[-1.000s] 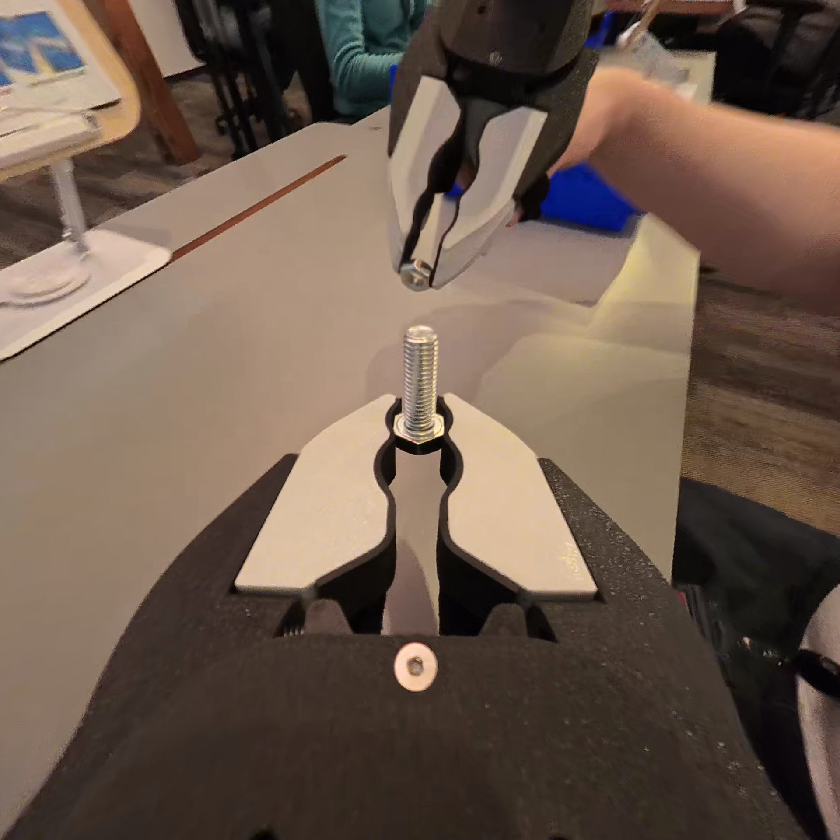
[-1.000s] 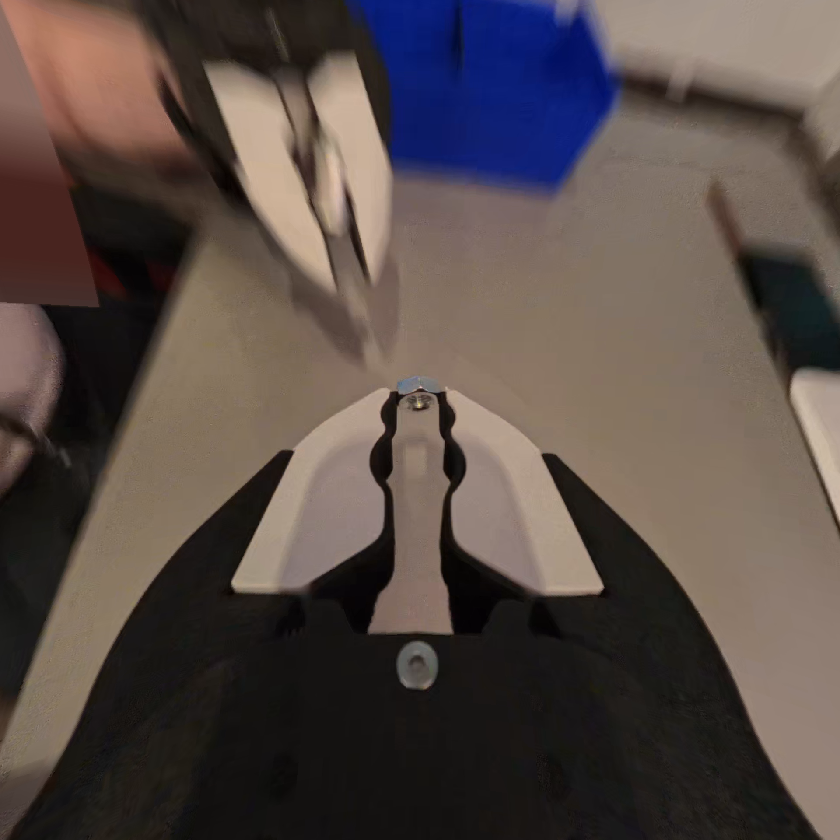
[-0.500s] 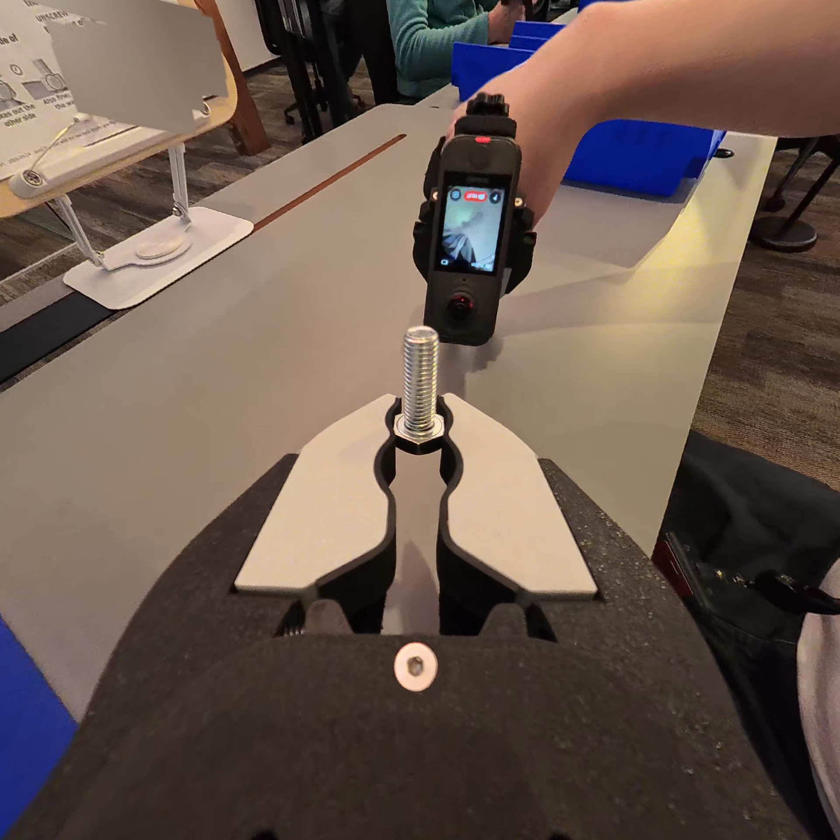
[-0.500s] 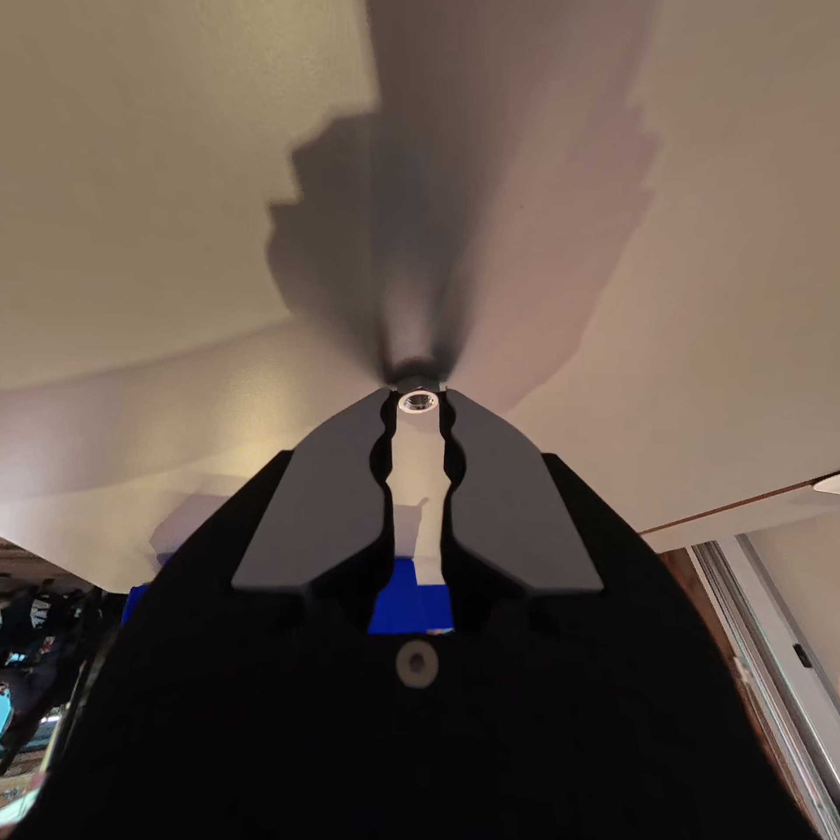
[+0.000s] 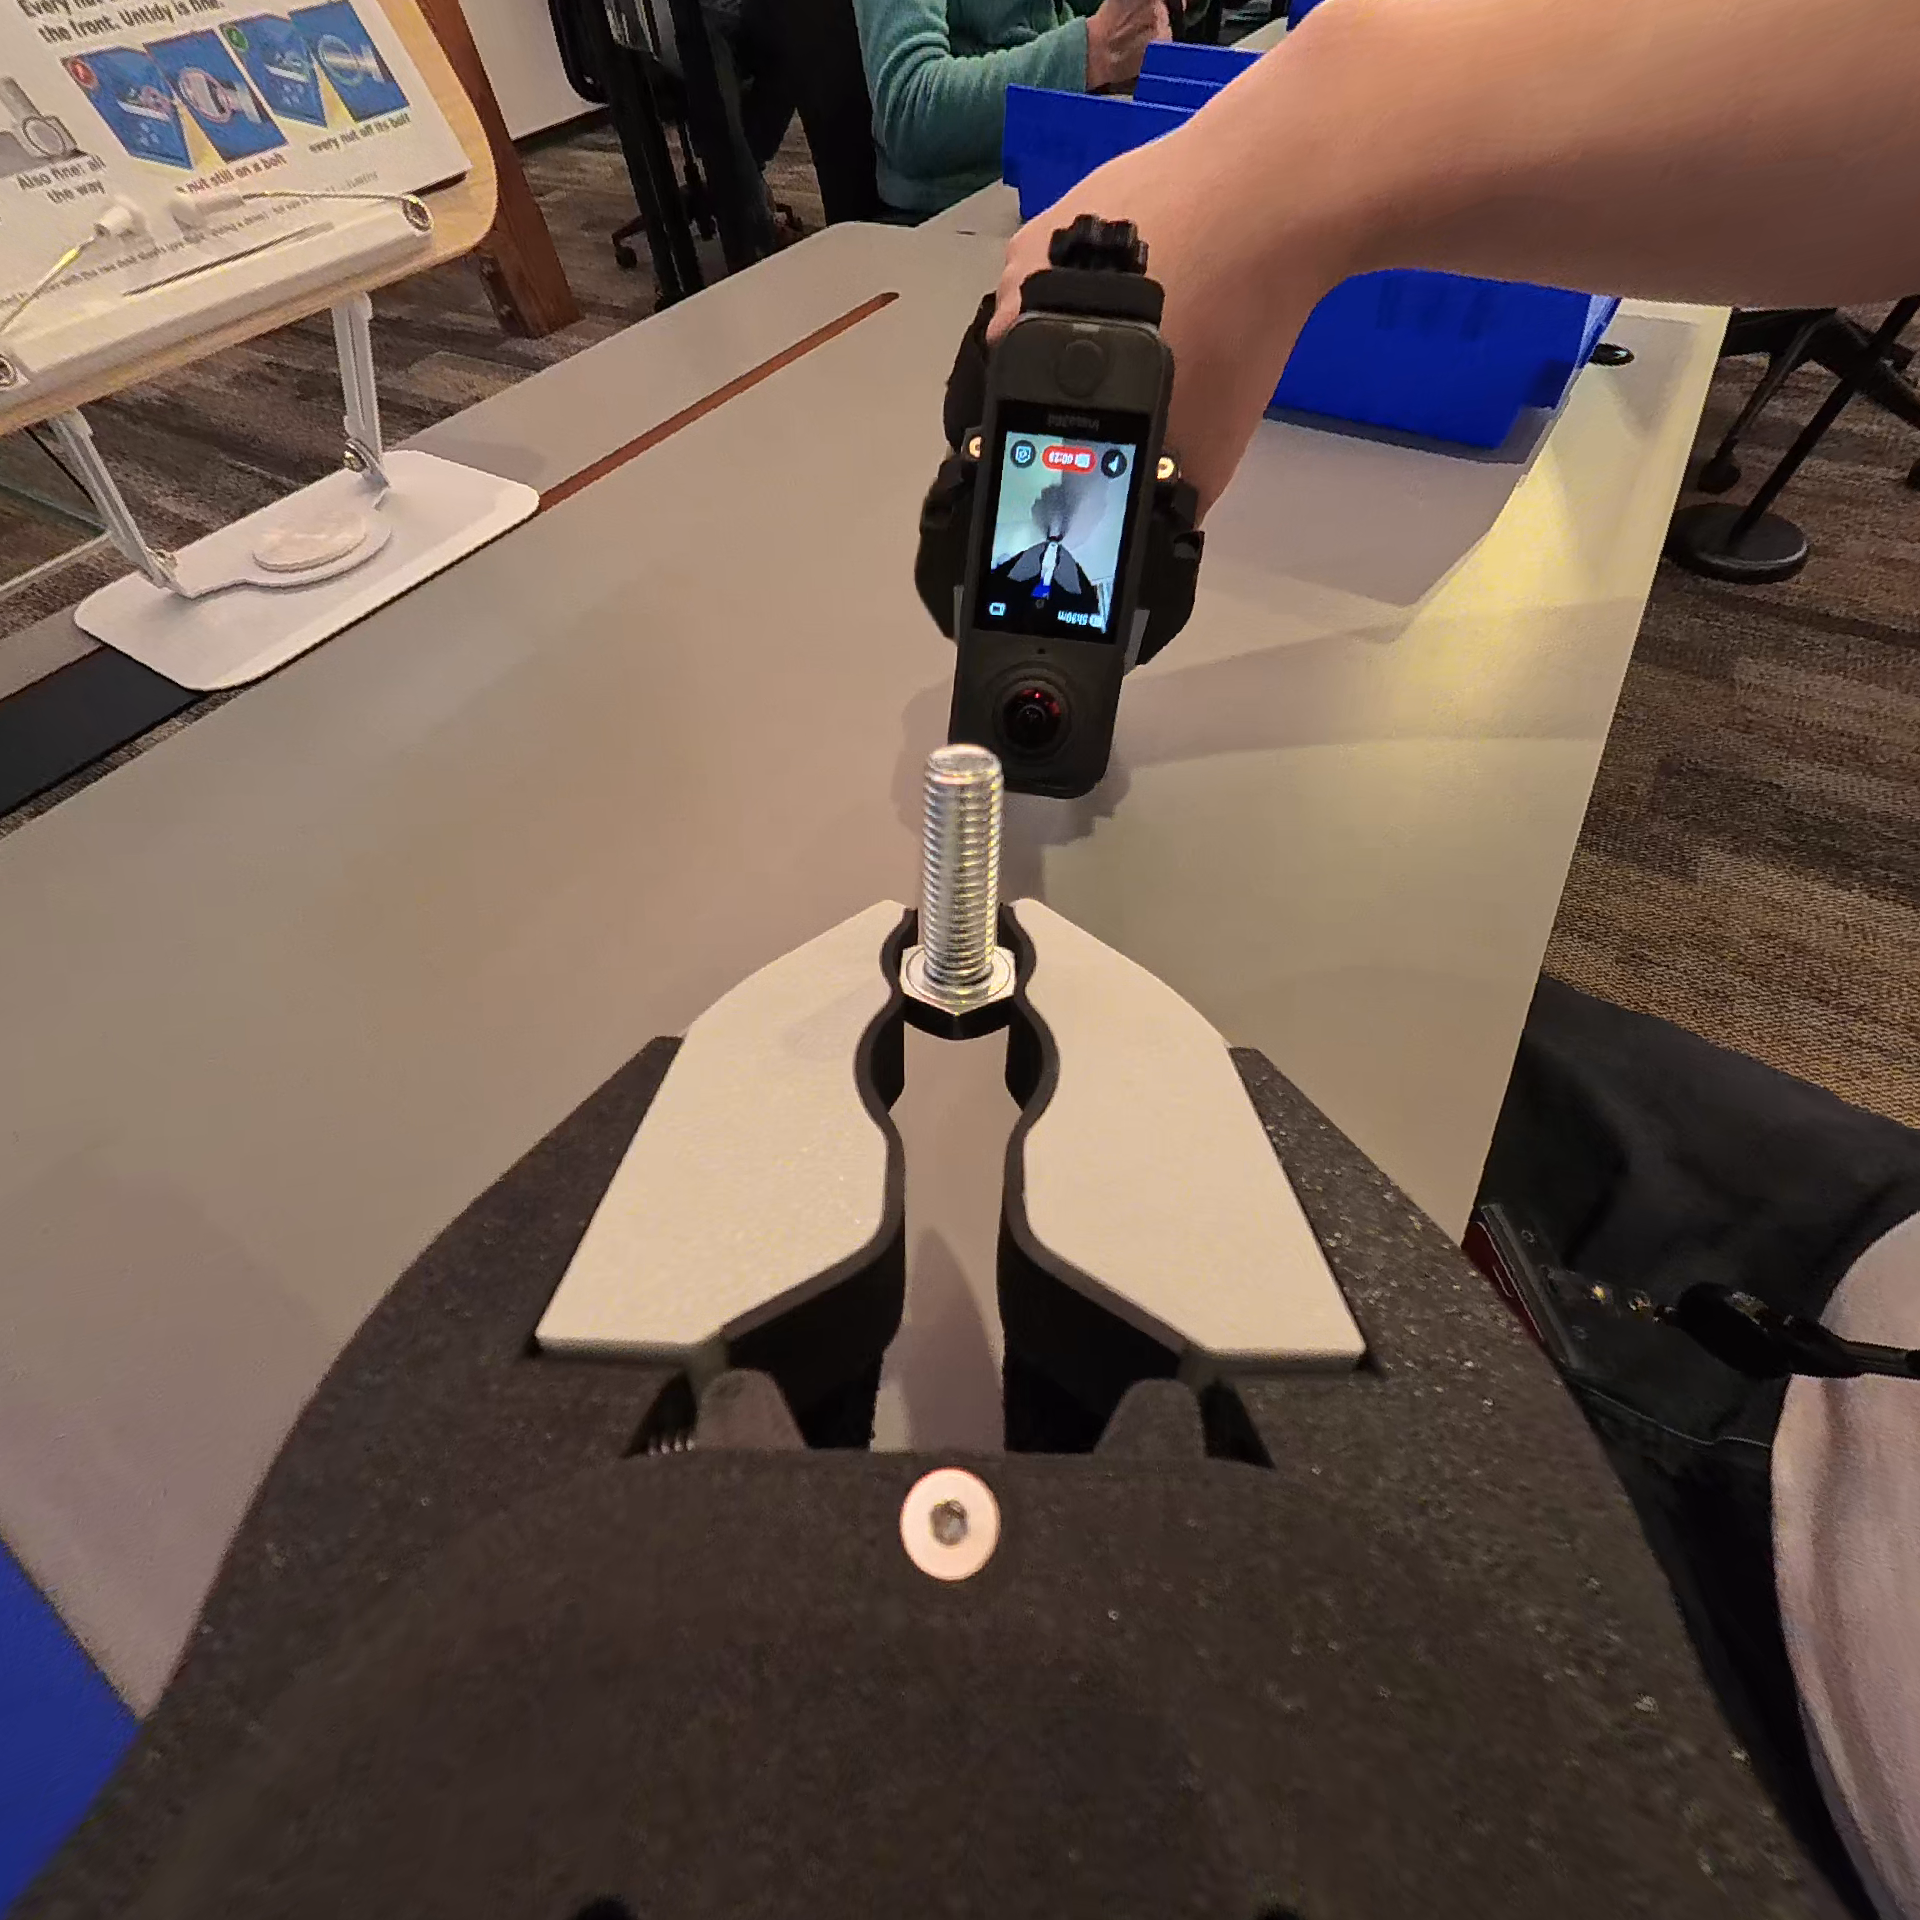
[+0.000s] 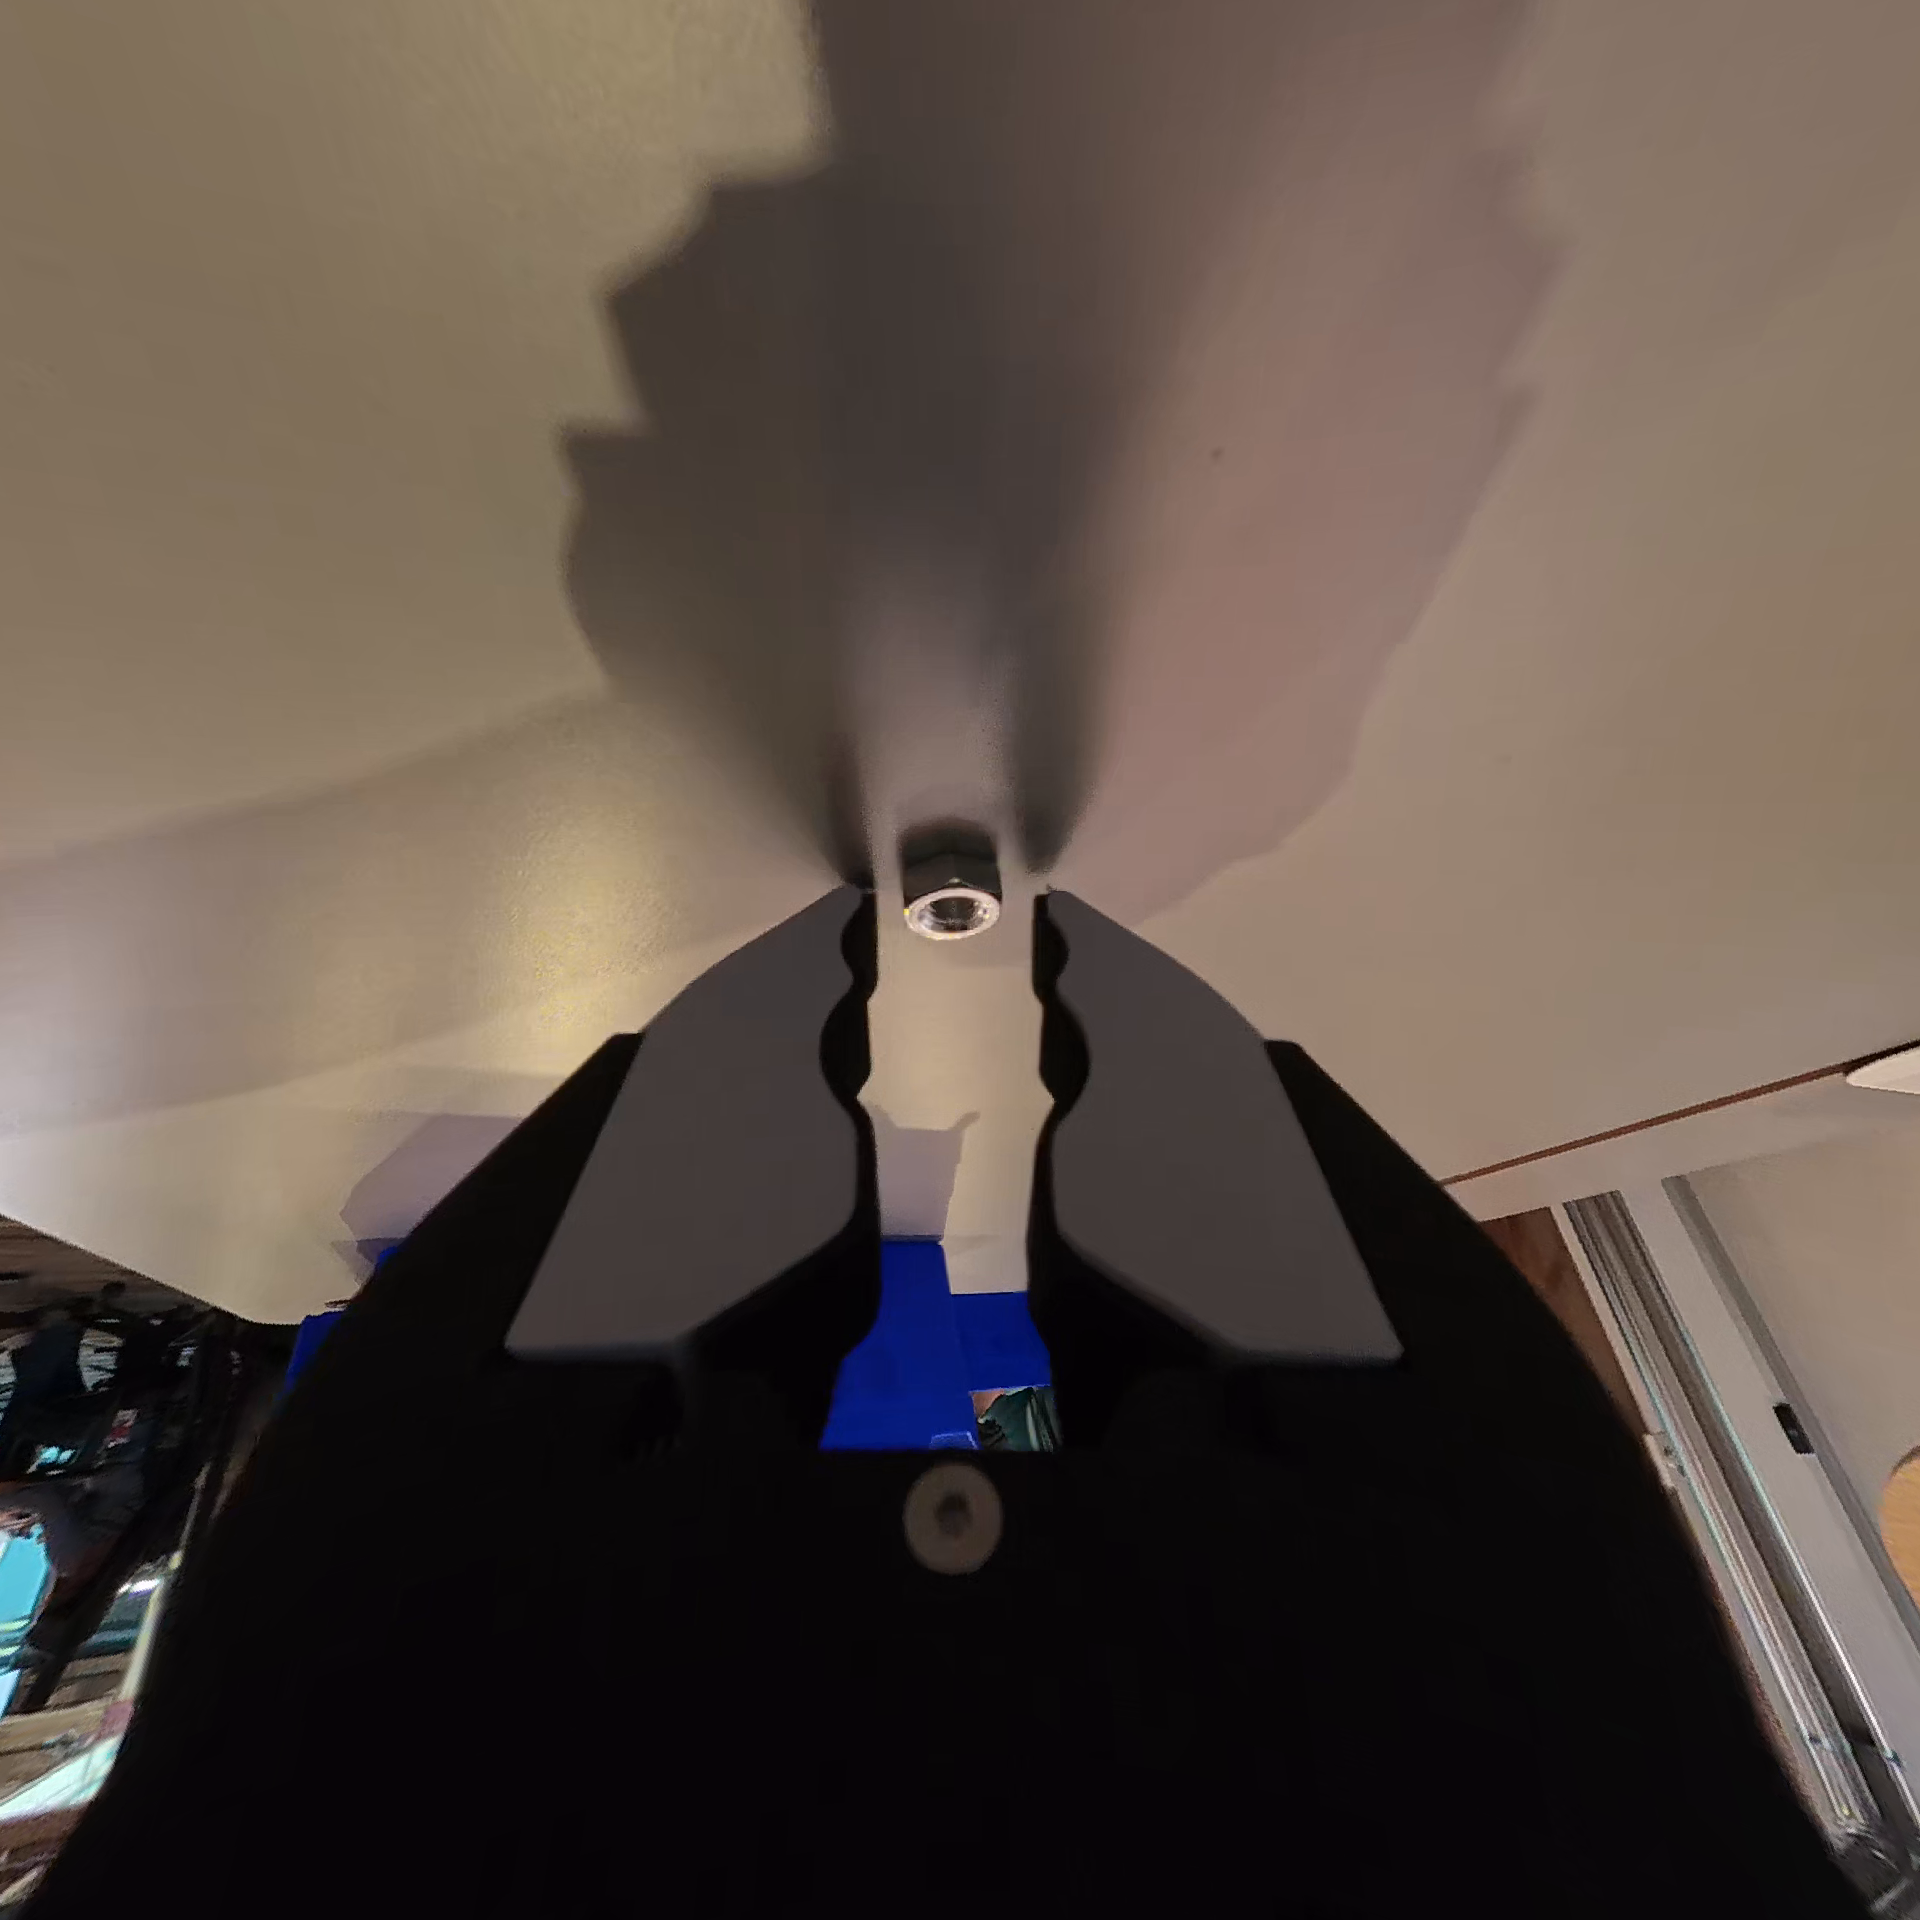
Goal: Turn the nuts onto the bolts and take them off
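Observation:
My left gripper (image 5: 958, 971) is shut on the hex head of a silver bolt (image 5: 962, 852), which stands upright with its threaded shaft bare. Beyond it, a hand holds my right gripper pointing down at the grey table (image 5: 520, 831). In the left wrist view only its camera body (image 5: 1060, 582) shows and its fingers are hidden. In the right wrist view my right gripper (image 6: 951, 925) is open. A small silver nut (image 6: 948, 902) lies on the table between the fingertips, hole facing the camera, free of both fingers.
Blue bins (image 5: 1434, 353) stand at the table's far end. A document stand (image 5: 208, 135) on a white base (image 5: 301, 561) is at the left. A seated person in teal (image 5: 966, 104) is beyond the table. The table's right edge (image 5: 1538, 935) drops to carpet and a dark bag (image 5: 1662, 1195). Some 25 cm of space lies between my two pairs of fingers.
My right gripper swung from above the bolt down to the table beyond it, then opened and let go of the nut. My left gripper kept hold of the bolt.

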`<state>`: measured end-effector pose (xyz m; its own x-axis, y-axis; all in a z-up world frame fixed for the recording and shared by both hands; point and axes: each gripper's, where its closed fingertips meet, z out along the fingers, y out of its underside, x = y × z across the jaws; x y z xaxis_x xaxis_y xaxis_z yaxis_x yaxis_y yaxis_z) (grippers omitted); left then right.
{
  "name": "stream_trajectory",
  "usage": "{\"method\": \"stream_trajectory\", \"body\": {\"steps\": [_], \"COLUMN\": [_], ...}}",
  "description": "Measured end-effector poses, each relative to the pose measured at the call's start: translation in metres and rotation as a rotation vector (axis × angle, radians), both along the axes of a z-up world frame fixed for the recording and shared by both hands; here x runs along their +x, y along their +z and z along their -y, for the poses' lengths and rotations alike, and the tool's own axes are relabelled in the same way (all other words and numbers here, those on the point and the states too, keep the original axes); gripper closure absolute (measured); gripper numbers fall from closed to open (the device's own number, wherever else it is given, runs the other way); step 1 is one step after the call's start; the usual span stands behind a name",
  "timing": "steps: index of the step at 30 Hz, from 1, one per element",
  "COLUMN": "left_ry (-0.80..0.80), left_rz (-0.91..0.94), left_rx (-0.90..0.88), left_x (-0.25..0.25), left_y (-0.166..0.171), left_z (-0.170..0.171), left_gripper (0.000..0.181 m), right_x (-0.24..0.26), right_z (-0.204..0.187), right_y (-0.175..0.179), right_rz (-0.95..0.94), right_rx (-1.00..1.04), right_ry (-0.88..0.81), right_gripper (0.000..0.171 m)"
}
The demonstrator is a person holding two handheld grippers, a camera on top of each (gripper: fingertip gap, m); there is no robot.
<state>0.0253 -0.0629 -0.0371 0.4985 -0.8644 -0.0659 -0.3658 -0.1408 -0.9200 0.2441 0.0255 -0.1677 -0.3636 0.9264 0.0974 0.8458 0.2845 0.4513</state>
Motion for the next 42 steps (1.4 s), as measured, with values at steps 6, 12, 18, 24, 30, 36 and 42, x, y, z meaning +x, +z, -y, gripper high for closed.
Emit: {"method": "stream_trajectory", "body": {"steps": [6,12,18,24,30,36,42], "left_ry": [-0.011,-0.027,-0.064,-0.067,-0.065,-0.064,-0.241], "left_rz": [0.01,0.053,0.04,0.033,0.027,0.033,0.057], "left_rx": [0.004,-0.018,-0.018,-0.015,-0.014,-0.017,-0.051], "left_x": [0.0,0.003,0.016,0.02,0.02,0.024,0.081], "left_y": [0.002,0.005,0.007,0.007,0.008,0.004,0.027], "left_z": [0.008,0.015,0.02,0.024,0.022,0.012,-0.035], "left_gripper": [0.167,0.167,0.167,0.167,0.167,0.167,0.167], "right_x": [-0.008,-0.007,-0.001,-0.011,-0.012,-0.015,-0.074], "right_z": [0.008,0.003,0.009,-0.001,0.002,0.004,0.011], "right_y": [0.026,0.042,0.01,0.012,0.001,0.004,0.174], "right_rz": [-0.419,-1.311,-1.237,-1.334,-1.313,-1.312,-1.598], "right_rx": [-0.021,-0.038,0.077,0.064,0.076,0.053,-0.123], "right_ry": [-0.171,-0.603,-0.541,-0.696,-0.742,-0.735,-0.41], "right_gripper": [0.138,0.139,0.137,0.138,0.144,0.154,0.154]}}
